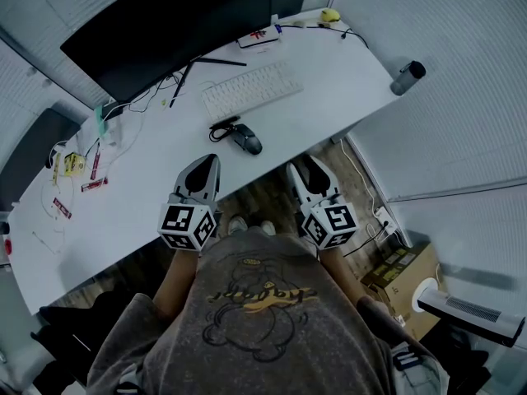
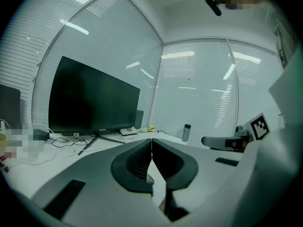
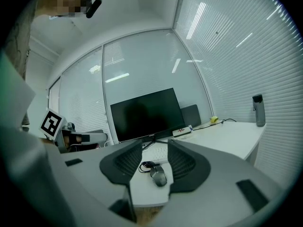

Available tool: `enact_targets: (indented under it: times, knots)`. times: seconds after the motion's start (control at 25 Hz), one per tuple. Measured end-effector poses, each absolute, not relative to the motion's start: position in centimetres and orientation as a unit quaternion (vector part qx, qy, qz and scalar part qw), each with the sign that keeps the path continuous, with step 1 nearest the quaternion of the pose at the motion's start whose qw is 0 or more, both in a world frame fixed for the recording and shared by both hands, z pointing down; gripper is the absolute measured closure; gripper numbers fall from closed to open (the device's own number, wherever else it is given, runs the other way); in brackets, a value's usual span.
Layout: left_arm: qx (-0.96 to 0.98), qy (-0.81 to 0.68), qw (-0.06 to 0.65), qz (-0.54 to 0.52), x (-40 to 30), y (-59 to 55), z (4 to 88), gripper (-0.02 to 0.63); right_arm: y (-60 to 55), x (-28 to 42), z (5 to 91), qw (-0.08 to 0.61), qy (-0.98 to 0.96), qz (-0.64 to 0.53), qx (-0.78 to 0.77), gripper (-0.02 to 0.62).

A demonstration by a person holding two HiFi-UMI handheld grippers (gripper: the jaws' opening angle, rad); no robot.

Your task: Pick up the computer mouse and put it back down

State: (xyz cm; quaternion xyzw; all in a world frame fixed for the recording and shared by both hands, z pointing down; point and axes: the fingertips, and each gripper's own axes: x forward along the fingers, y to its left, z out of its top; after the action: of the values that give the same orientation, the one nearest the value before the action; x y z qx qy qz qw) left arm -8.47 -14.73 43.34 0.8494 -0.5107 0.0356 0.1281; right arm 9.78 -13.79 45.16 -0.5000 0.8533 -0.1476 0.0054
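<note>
Mouse point(image 3: 159, 175) beyond parted right claw point(image 3: 154, 146), left claw point(image 2: 151, 143) closed

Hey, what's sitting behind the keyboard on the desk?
Behind the keyboard stands the dark monitor on its thin stand legs, with a small white box beside them. What lies directly under the screen is covered in the head view.
</note>
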Motion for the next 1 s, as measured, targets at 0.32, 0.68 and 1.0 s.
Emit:
enact_targets:
  times: [0.32, 0.68, 1.0]
  knots:
    - [0.849, -0.51, 0.135, 0.034, -8.8, -15.4, 43.8, 0.586, -14.5, 8.5, 45.9, -0.009, 0.865, -0.156, -0.476, 0.292]
    - [0.848, -0.51, 0.14, 0.036, -9.3, -16.2, 44.1, 0.586, -16.1, 6.3, 46.7, -0.03, 0.877, -0.156, -0.453, 0.144]
    - [0.846, -0.513, 0.143, 0.037, -9.9, -17.0, 44.3, 0.586, -18.9, 4.3, 50.3, -0.069, 0.877, -0.168, -0.444, 0.131]
